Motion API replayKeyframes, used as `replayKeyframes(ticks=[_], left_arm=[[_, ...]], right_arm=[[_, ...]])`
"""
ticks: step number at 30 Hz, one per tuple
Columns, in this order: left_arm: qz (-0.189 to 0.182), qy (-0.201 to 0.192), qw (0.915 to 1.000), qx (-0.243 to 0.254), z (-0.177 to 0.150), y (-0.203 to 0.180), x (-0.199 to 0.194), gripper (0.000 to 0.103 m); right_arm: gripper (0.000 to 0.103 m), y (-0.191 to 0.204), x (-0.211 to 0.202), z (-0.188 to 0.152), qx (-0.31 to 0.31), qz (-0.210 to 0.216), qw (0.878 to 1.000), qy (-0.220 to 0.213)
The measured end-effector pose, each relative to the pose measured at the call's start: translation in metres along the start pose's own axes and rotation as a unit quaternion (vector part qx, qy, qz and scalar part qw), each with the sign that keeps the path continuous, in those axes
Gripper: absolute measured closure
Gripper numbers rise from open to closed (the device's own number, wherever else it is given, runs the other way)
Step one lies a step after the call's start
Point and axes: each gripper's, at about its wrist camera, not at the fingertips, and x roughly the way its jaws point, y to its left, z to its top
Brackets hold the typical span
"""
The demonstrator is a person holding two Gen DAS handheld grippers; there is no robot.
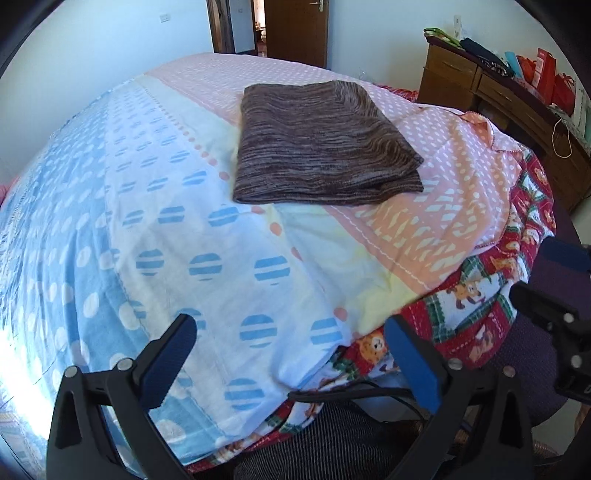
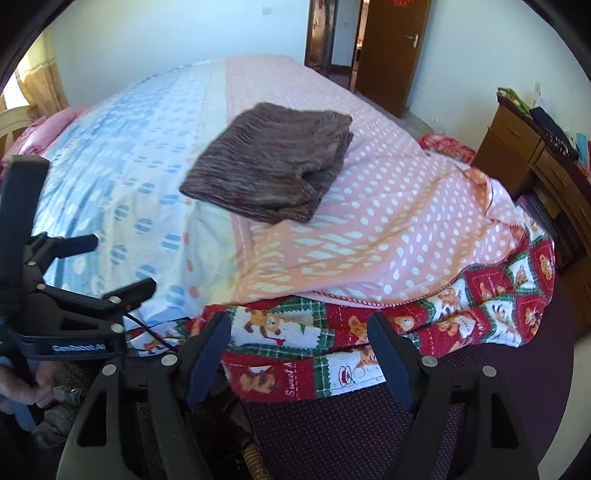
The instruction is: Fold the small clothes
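A brown striped knit garment (image 1: pixel 321 147) (image 2: pixel 269 166) lies folded into a neat rectangle on the bed, over the seam between the pale and the pink parts of the sheet. My left gripper (image 1: pixel 288 332) hangs open above the bed's near edge, well short of the garment, with nothing between its blue pads. My right gripper (image 2: pixel 299 325) is also open and empty, over the red blanket at the bed's edge. Each gripper shows in the other's view: the right gripper (image 1: pixel 550 277) at the right side, the left gripper (image 2: pixel 122 264) at the left, held by a hand (image 2: pixel 22 384).
The bed carries a blue, white and pink dotted sheet (image 1: pixel 147 203) (image 2: pixel 388 221) over a red cartoon-print blanket (image 1: pixel 480 314) (image 2: pixel 480 295) that hangs off the near corner. A wooden dresser (image 1: pixel 498 99) (image 2: pixel 517 155) with clutter stands to the right. A brown door (image 1: pixel 295 29) (image 2: pixel 391 51) stands open behind.
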Motion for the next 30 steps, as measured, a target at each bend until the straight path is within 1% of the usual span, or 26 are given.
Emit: replayKeyframes(ticks=[2,4,7,10,13,15,18,20,22,23,27,30], left_arm=[[-0.003,-0.001,1.0,-0.004,-0.003,0.001,-0.005,0.0],[-0.001,-0.015,0.9998,-0.012,0.0,0.001,-0.013,0.0],[0.019,-0.056,0.9981,-0.013,0.003,0.002,-0.034,0.0],[0.041,-0.11,0.993,-0.012,0.008,0.003,-0.061,0.0],[0.065,-0.174,0.9824,-0.018,0.009,0.006,-0.093,0.0],[0.084,-0.214,0.9729,-0.023,0.008,0.009,-0.111,0.0],[0.104,-0.266,0.9581,-0.023,0.006,0.009,-0.135,0.0],[0.107,-0.295,0.9493,-0.021,0.005,0.007,-0.149,0.0],[0.106,-0.312,0.9439,-0.02,0.006,0.004,-0.158,0.0],[0.105,-0.316,0.9425,-0.019,0.008,0.003,-0.16,0.0],[0.107,-0.333,0.9368,-0.019,0.021,0.0,-0.17,0.0],[0.092,-0.35,0.9316,-0.035,0.03,0.001,-0.181,0.0]], right_arm=[[0.026,0.002,-0.012,0.003,0.0,0.0,1.0,-0.019],[0.026,0.002,-0.022,0.007,0.008,0.0,0.999,-0.043],[0.026,0.004,-0.035,0.014,0.019,0.004,0.997,-0.073],[0.026,0.007,-0.052,0.021,0.025,0.003,0.994,-0.108],[0.026,0.011,-0.072,0.025,0.023,-0.01,0.989,-0.145],[0.026,0.013,-0.086,0.027,0.02,-0.017,0.985,-0.169],[0.026,0.014,-0.107,0.03,0.02,-0.022,0.979,-0.203],[0.024,0.014,-0.121,0.032,0.024,-0.02,0.973,-0.228],[0.02,0.015,-0.134,0.035,0.03,-0.02,0.966,-0.255],[0.019,0.016,-0.141,0.037,0.033,-0.022,0.962,-0.27],[0.018,0.022,-0.161,0.043,0.028,-0.034,0.948,-0.314],[0.017,0.024,-0.174,0.047,0.028,-0.055,0.937,-0.344]])
